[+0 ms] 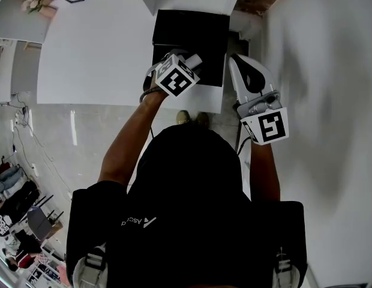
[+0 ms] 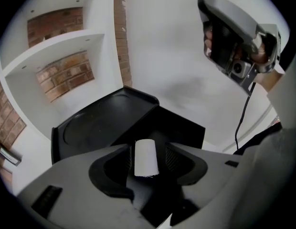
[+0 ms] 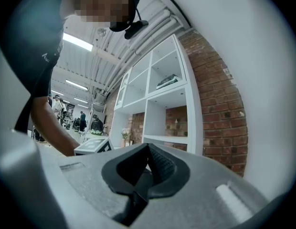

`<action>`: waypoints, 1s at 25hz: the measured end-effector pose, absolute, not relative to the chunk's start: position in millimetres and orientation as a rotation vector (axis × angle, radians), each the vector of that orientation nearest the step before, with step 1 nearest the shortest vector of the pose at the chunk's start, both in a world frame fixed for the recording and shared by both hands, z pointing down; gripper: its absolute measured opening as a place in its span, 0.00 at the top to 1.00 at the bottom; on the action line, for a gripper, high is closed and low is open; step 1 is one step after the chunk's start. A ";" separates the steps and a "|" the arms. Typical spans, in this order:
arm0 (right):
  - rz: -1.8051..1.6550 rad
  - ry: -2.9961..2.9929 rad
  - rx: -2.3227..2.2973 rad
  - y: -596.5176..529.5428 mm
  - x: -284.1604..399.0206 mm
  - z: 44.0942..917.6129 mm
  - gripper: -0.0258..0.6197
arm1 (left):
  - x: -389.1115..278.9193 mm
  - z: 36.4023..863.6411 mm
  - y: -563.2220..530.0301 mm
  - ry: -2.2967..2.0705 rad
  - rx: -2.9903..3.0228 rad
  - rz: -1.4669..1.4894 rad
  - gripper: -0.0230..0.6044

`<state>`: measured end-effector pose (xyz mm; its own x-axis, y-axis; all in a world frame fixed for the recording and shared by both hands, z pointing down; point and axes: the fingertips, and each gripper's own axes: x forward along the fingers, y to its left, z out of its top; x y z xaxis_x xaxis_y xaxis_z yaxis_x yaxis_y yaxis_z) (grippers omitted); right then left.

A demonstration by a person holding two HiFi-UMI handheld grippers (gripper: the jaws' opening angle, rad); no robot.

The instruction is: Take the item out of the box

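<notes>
White roll (image 2: 146, 157) stands upright between the left tongs (image 2: 148, 154), its long axis running along the jaws. They are spread, with a gap on either side and no pinch. Just beyond lies the open black box (image 2: 184, 128). The right tongs (image 3: 149, 163), pressed together and empty, point off at the shelves (image 3: 160, 109).

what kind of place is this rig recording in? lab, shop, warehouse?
Probably an open indoor workshop or studio hall: a brick wall, white cube shelves, strip lights on a bare industrial ceiling, and people standing at the far end.
</notes>
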<state>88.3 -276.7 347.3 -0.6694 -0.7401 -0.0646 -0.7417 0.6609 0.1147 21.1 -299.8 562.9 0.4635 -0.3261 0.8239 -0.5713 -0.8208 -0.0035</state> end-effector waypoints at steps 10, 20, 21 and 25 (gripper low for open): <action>0.152 2.844 -1.312 -281.7 96.4 360.2 0.96 | 22.1 597.5 -306.8 -0.700 2.349 1.383 0.59; 0.121 2.831 -1.349 -282.0 104.7 369.6 0.96 | 18.9 605.4 -314.2 -0.726 2.334 1.393 0.67; 0.118 2.832 -1.350 -282.4 104.9 370.7 0.96 | 19.2 605.2 -315.1 -0.731 2.335 1.387 0.67; 0.106 2.831 -1.357 -283.0 104.7 374.4 0.96 | 22.6 604.2 -311.8 -0.714 2.332 1.361 0.67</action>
